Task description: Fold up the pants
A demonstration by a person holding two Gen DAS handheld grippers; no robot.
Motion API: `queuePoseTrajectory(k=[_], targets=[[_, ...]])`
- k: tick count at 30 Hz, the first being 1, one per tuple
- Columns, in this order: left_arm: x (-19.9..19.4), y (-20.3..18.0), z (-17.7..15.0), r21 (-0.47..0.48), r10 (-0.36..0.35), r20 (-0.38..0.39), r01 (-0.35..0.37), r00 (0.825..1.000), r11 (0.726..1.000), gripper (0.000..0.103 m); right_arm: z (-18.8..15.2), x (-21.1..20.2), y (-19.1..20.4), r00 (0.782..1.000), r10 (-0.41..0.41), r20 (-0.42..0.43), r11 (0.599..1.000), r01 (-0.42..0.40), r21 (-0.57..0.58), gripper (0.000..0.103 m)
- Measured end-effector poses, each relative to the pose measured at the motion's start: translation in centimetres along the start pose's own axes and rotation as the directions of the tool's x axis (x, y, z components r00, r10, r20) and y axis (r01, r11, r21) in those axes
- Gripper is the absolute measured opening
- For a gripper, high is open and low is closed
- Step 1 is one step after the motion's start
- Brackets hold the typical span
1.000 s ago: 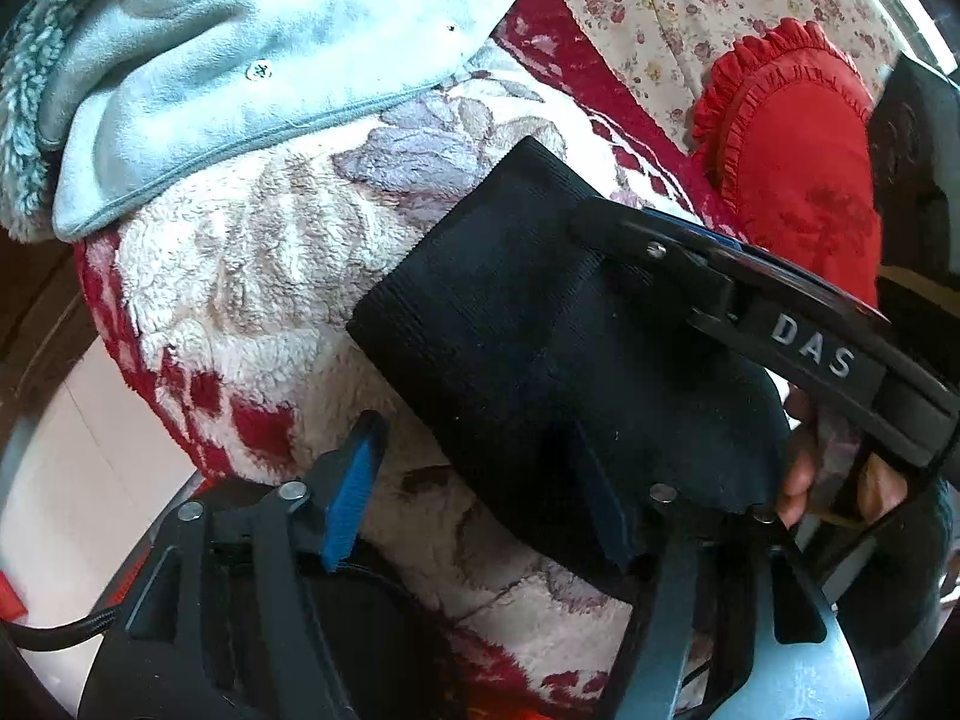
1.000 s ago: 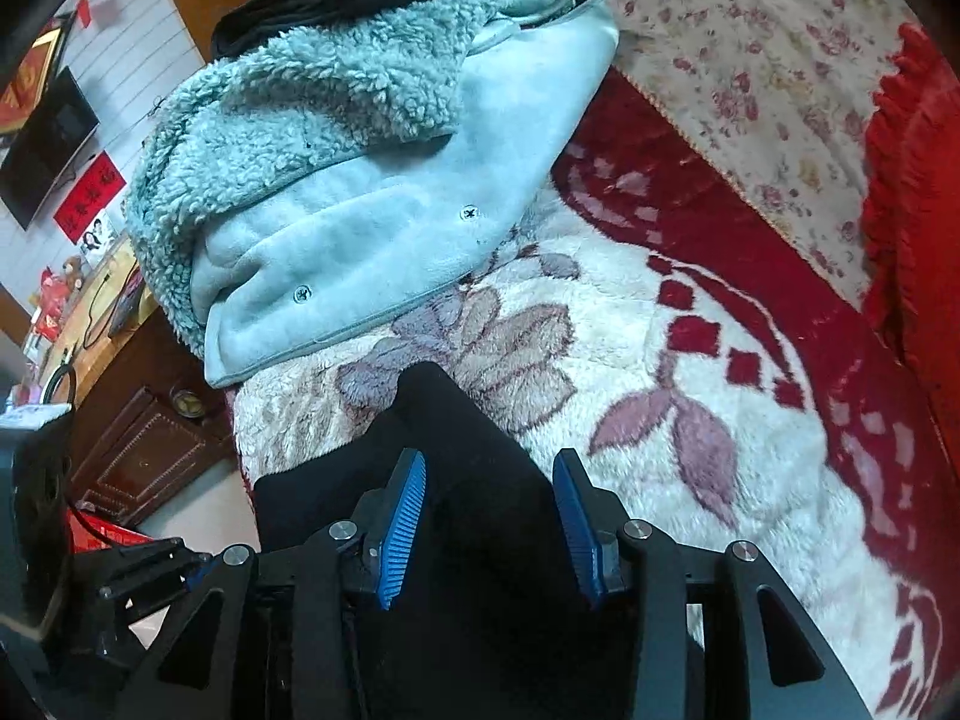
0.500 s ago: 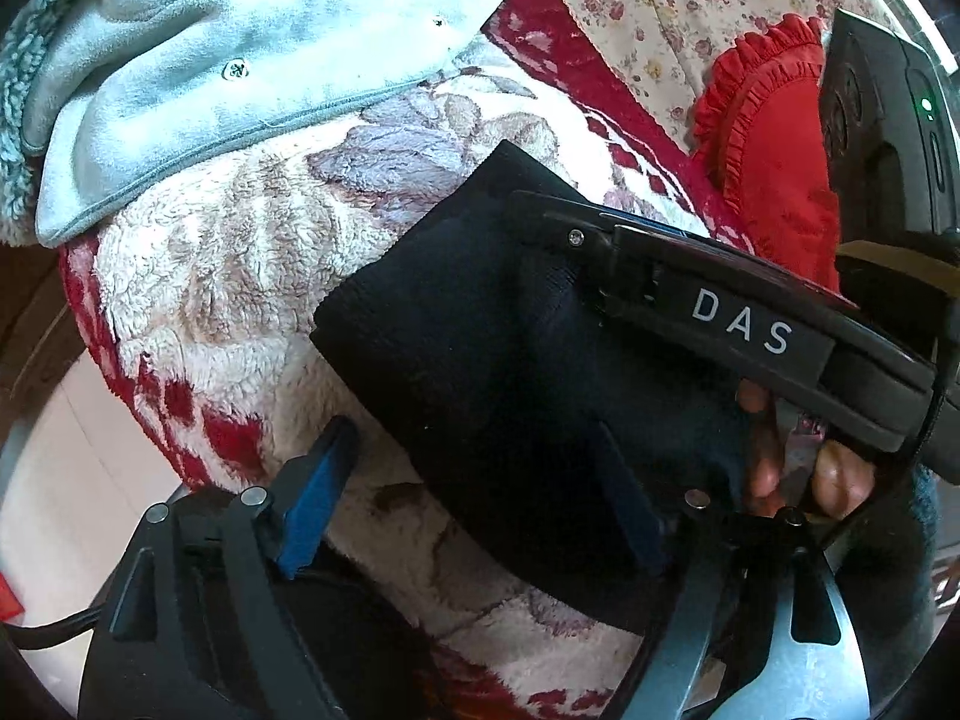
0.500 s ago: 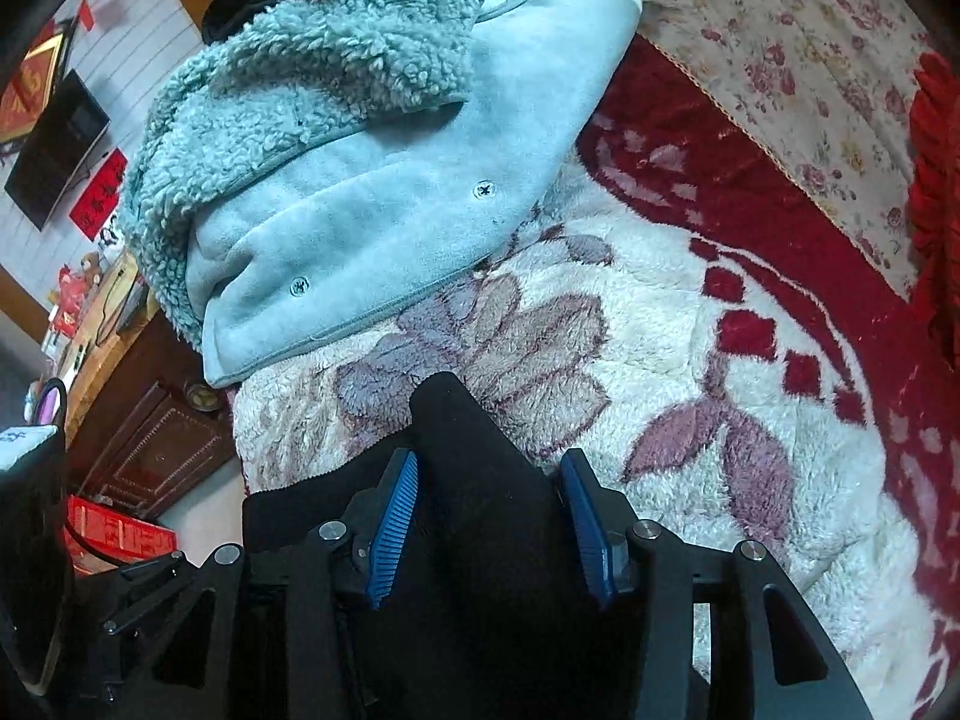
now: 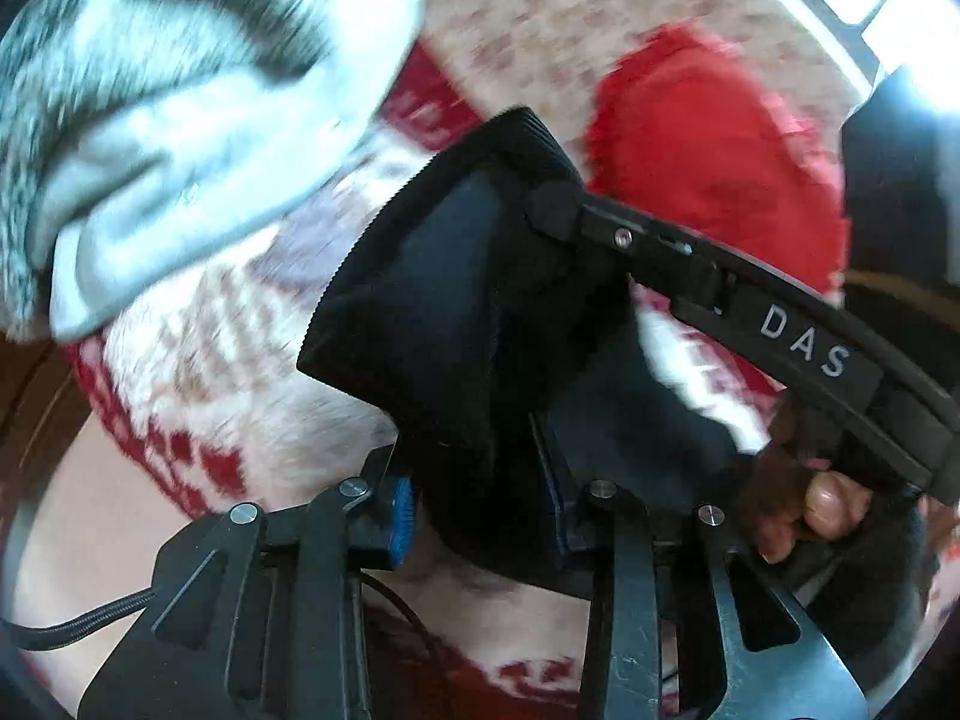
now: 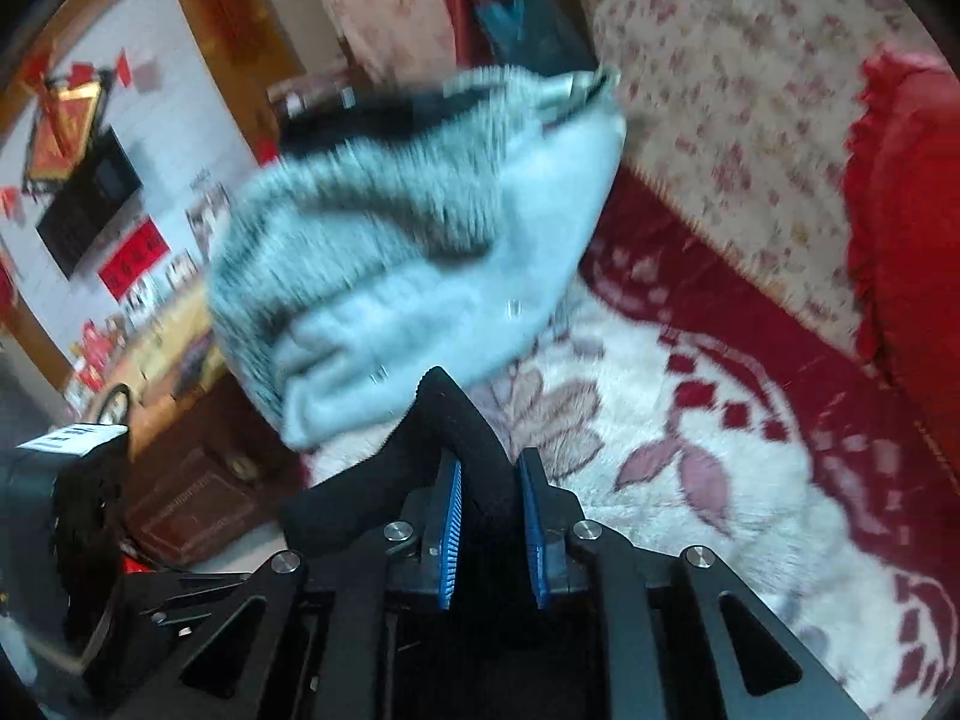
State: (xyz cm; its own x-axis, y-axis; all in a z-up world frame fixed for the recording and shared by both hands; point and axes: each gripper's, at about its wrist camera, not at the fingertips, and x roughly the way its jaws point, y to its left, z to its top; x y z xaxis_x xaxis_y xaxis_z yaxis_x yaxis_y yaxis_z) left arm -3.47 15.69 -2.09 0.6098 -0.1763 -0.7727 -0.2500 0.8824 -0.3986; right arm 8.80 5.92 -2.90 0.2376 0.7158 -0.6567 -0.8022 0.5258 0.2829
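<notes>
Pants: black ribbed pants [image 5: 456, 300], folded into a thick wad, lifted off the blanket at the near end; 1 corner sticks up in the right wrist view [image 6: 444, 414].
L gripper: left gripper [image 5: 480, 504] closing, blue pads on both sides of the black fabric, pinching the lower part of the wad.
R gripper: right gripper [image 6: 489, 522] closing, 2 blue pads squeezing a ridge of the same fabric between them; in the left wrist view its black finger w/ "DAS" lettering [image 5: 804, 342] lies across the top of the wad.
Hand: person's hand [image 5: 816, 504] w/ dark cuff on the R gripper's handle, thumb visible.
Surface: white plush blanket [image 6: 690, 420] w/ red diamonds & mauve flower print, under the pants.
Jacket: pale blue fleece-lined jacket [image 6: 432, 264] heaped on the blanket beyond the pants, just behind the raised corner; blurred.
Cushion: red frilled cushion [image 5: 720, 156] behind the pants in the left view, at the right edge in the right view, against a floral cover [image 6: 750, 138].
Background: wall w/ red decorations & a dark screen [image 6: 90, 198], wooden cabinet below; all blurred.
</notes>
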Motion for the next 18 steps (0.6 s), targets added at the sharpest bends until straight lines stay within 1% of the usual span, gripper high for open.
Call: queuePoseTrajectory(k=[2,4,5,6,7,8,9,10,11,13,14,16,17,18], targets=[[-1.6,-1.8,-0.2,0.066,-0.043,0.03,0.041,0.999,0.997,0.032,-0.2,-3.5,-0.3,0.998,0.0,0.065,1.0,-0.001,0.019,0.017],[-2.8,-4.2,-0.9,0.144,-0.095,0.04,0.088,0.995,0.986,0.032,-0.8,-6.5,-0.8,0.993,-0.004,0.119,0.999,-0.002,0.048,0.017],[-3.0,-5.2,-1.3,0.174,-0.115,0.034,0.107,0.993,0.979,0.032,-1.6,-8.6,-1.4,0.988,-0.011,0.153,0.997,0.0,0.071,0.016],[-3.0,-6.4,-1.9,0.21,-0.137,0.015,0.131,0.99,0.969,0.032,-2.2,-9.9,-1.8,0.985,-0.022,0.171,0.996,0.008,0.085,0.014],[-2.7,-7.4,-2.4,0.235,-0.15,-0.007,0.147,0.989,0.961,0.032,-3.1,-11.4,-2.3,0.981,-0.039,0.188,0.995,0.021,0.1,0.01],[-2.1,-8.6,-3.2,0.265,-0.159,-0.035,0.163,0.987,0.95,0.032,-4.1,-12.8,-2.8,0.978,-0.062,0.201,0.992,0.039,0.118,0.009],[-1.4,-9.6,-3.9,0.291,-0.159,-0.058,0.169,0.986,0.942,0.032,-5.5,-14.2,-3.5,0.974,-0.082,0.21,0.988,0.052,0.145,0.006],[-0.2,-10.9,-5.0,0.327,-0.158,-0.092,0.18,0.983,0.928,0.032,-6.8,-15.5,-4.2,0.971,-0.093,0.22,0.983,0.054,0.174,0.004],[0.6,-11.7,-5.8,0.347,-0.156,-0.118,0.188,0.981,0.919,0.032,-7.9,-16.3,-4.8,0.969,-0.111,0.223,0.977,0.066,0.203,0.004],[2.9,-13.1,-7.5,0.38,-0.133,-0.178,0.193,0.975,0.905,0.032,-10.7,-17.6,-6.6,0.964,-0.172,0.202,0.953,0.111,0.282,0.004],[4.1,-13.7,-8.4,0.395,-0.121,-0.215,0.199,0.969,0.897,0.032,-12.2,-18.1,-7.5,0.959,-0.205,0.194,0.931,0.131,0.34,0.004],[5.1,-14.4,-9.6,0.42,-0.094,-0.267,0.203,0.959,0.884,0.032,-14.3,-19.0,-8.8,0.954,-0.237,0.186,0.894,0.139,0.426,0.006],[4.8,-14.5,-9.9,0.431,-0.088,-0.271,0.202,0.959,0.879,0.032,-15.5,-19.4,-9.4,0.952,-0.248,0.181,0.868,0.136,0.477,0.008],[4.2,-14.5,-9.9,0.446,-0.089,-0.26,0.202,0.961,0.872,0.032,-16.3,-19.8,-9.8,0.952,-0.244,0.186,0.858,0.123,0.5,0.009]])
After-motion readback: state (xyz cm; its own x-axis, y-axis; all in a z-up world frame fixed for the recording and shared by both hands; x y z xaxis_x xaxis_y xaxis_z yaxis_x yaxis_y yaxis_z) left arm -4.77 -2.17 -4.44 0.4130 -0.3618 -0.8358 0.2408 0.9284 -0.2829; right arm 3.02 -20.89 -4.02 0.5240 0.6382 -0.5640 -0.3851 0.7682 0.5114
